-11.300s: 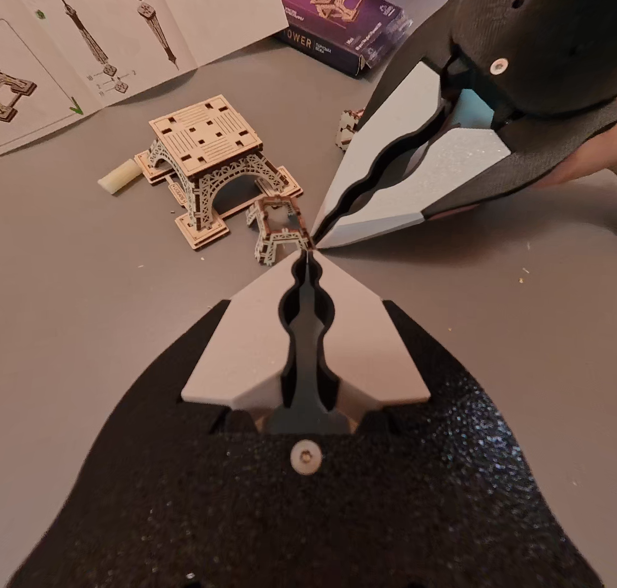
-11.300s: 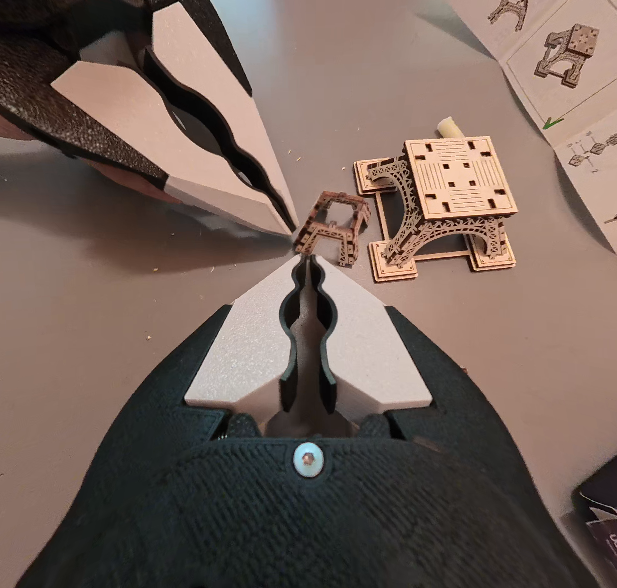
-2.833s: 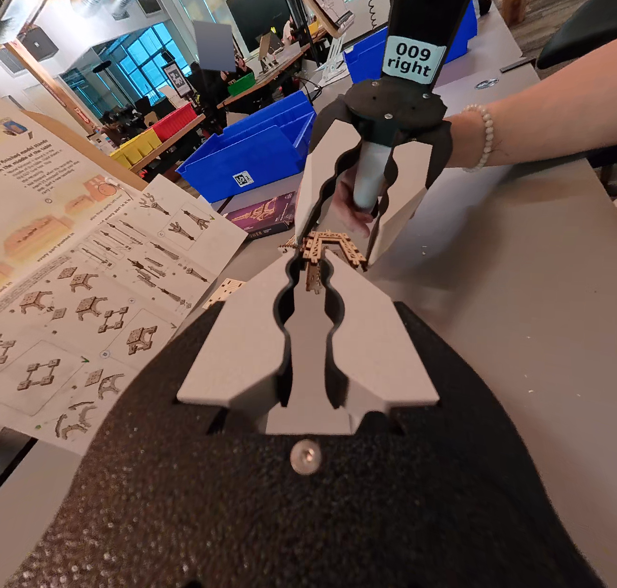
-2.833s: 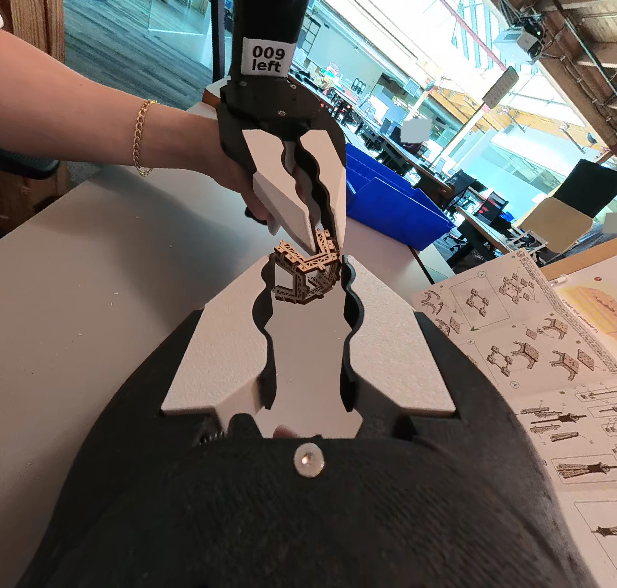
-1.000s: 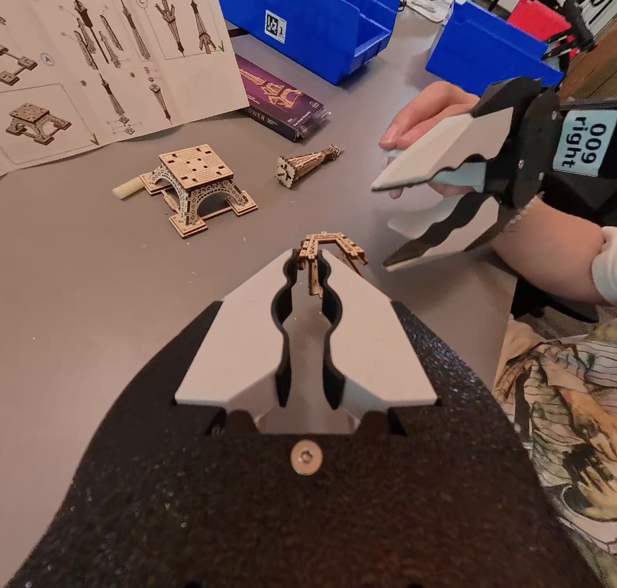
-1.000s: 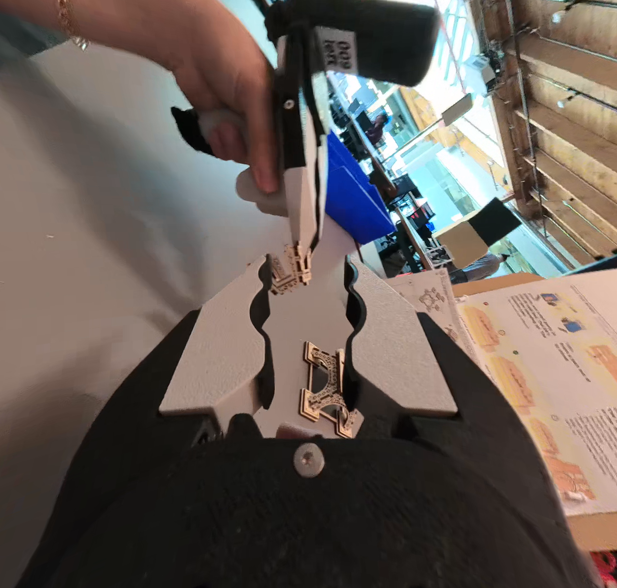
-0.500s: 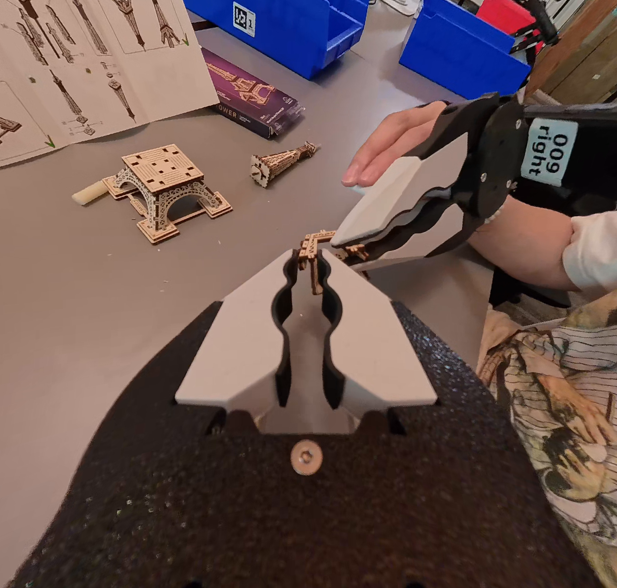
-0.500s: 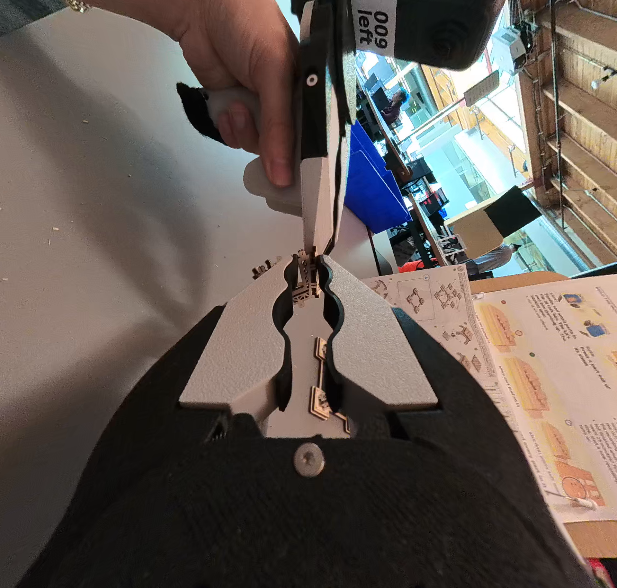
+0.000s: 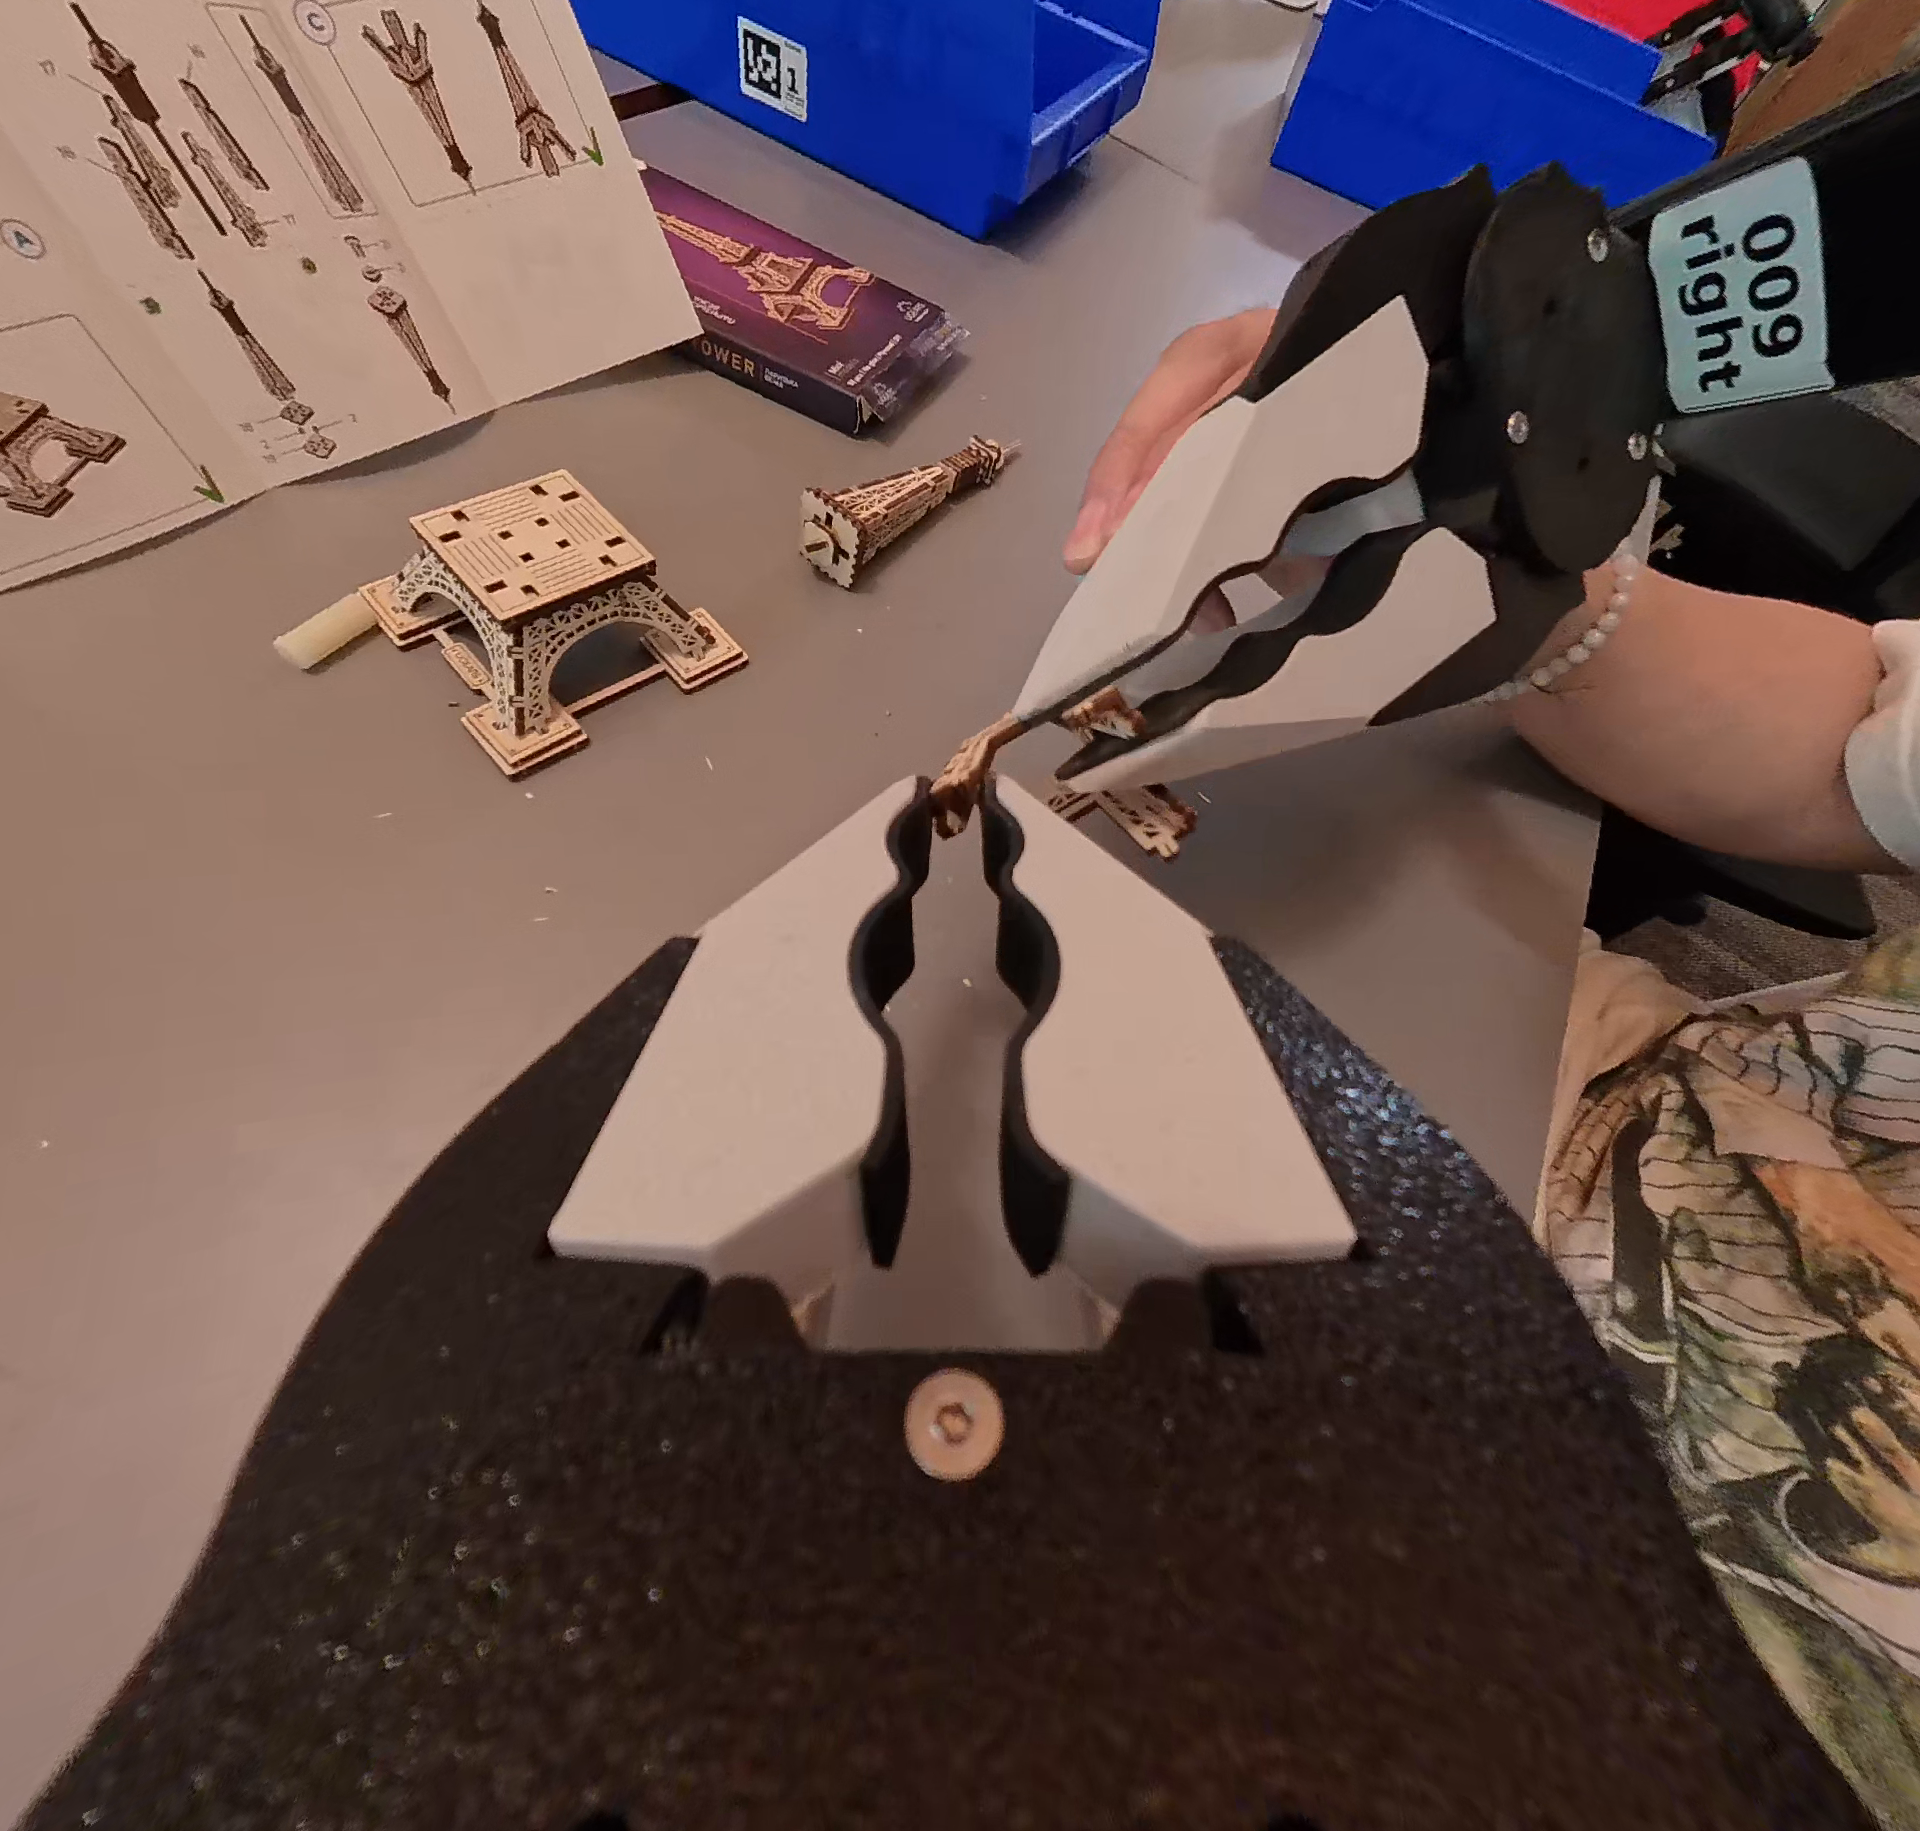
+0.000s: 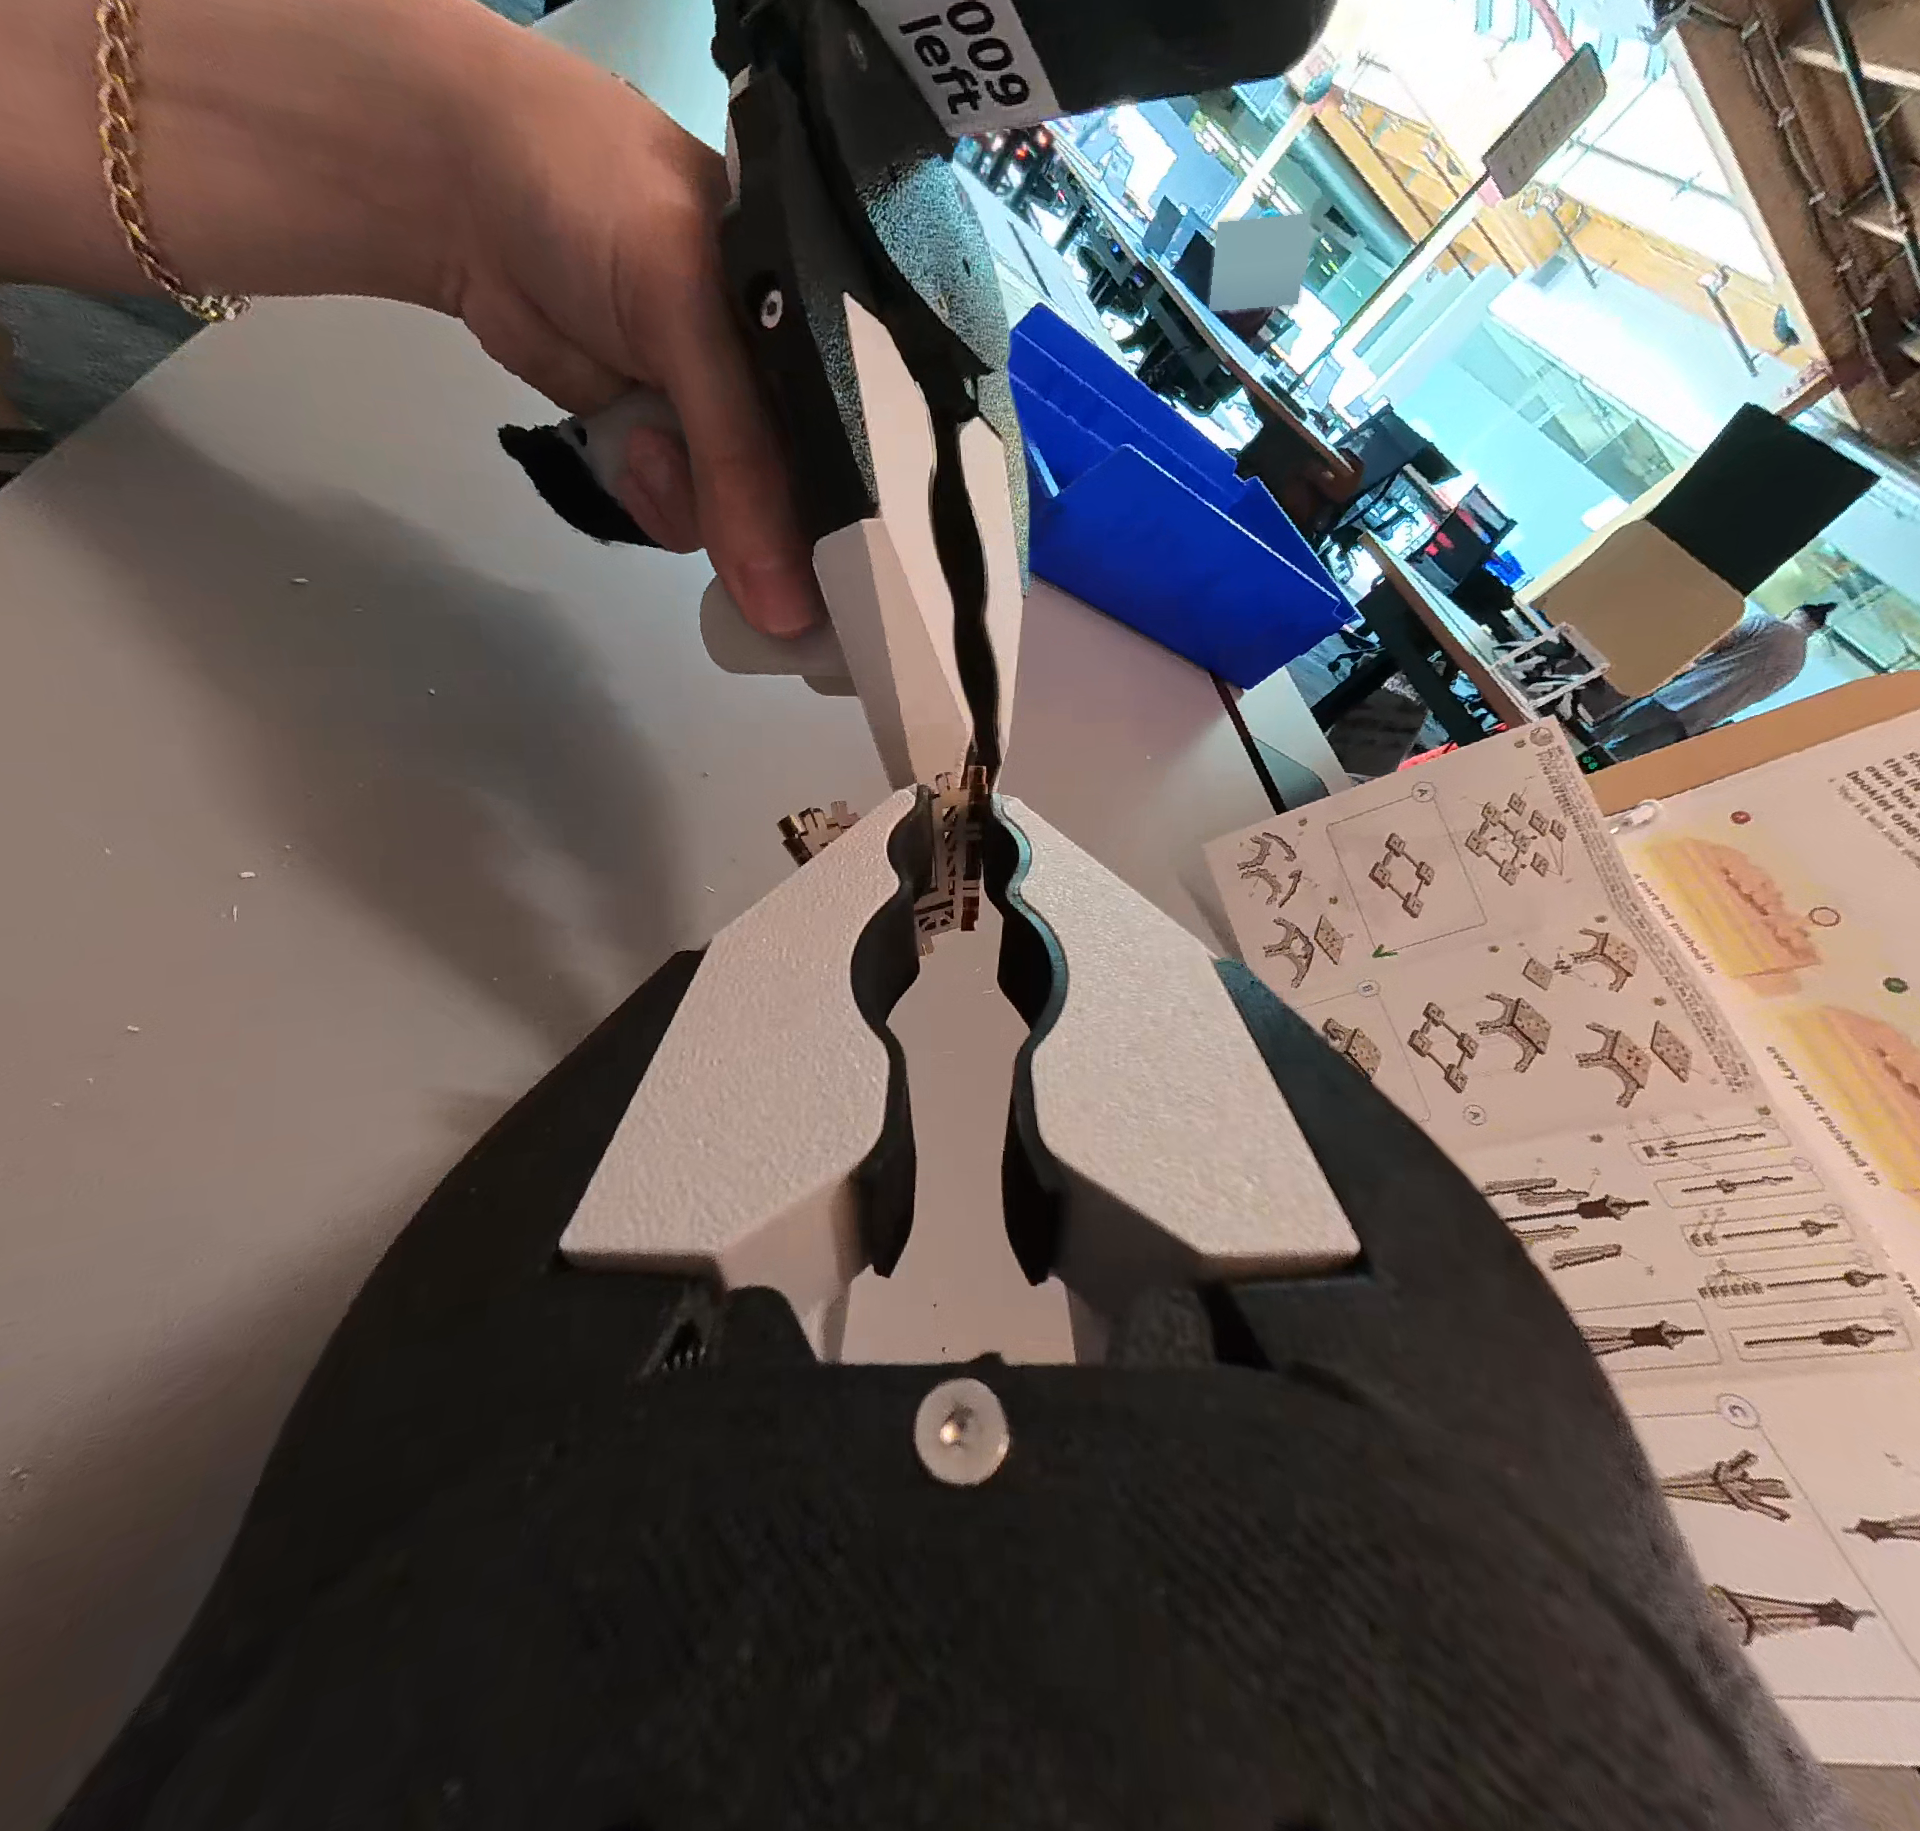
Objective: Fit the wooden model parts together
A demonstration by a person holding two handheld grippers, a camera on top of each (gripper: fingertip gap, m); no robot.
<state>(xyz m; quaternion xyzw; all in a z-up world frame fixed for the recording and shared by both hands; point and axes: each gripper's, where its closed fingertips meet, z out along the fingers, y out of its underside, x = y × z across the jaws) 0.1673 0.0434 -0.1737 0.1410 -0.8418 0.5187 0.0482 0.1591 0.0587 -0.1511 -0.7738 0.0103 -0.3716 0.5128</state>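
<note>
A small wooden lattice part [image 9: 964, 792] is held in the air between both grippers. My left gripper [image 9: 956, 807] is shut on its near end. My right gripper [image 9: 1047, 745] comes in from the right and is shut on its far end. In the right wrist view the part [image 10: 948, 872] sits between my right gripper's tips [image 10: 956, 813], and the left gripper [image 10: 971, 758] pinches it from above. More wooden lattice [image 9: 1127, 810] shows just under the right gripper; I cannot tell whether it lies on the table or joins the held part. The wooden tower base [image 9: 540, 597] and the spire [image 9: 899, 508] lie on the grey table [image 9: 260, 898].
A short white stick [image 9: 322, 628] lies beside the base. A purple box [image 9: 800, 316] and an open instruction sheet [image 9: 312, 171] lie behind it, with blue bins [image 9: 883, 36] at the back. A person's lap is past the table's right edge [image 9: 1558, 950]. The grippers are tip to tip, or close to it.
My right gripper, open beside the part a second ago, has come in and shut on it. The flat wooden piece deep between its fingers is gone. The left gripper keeps its hold.
</note>
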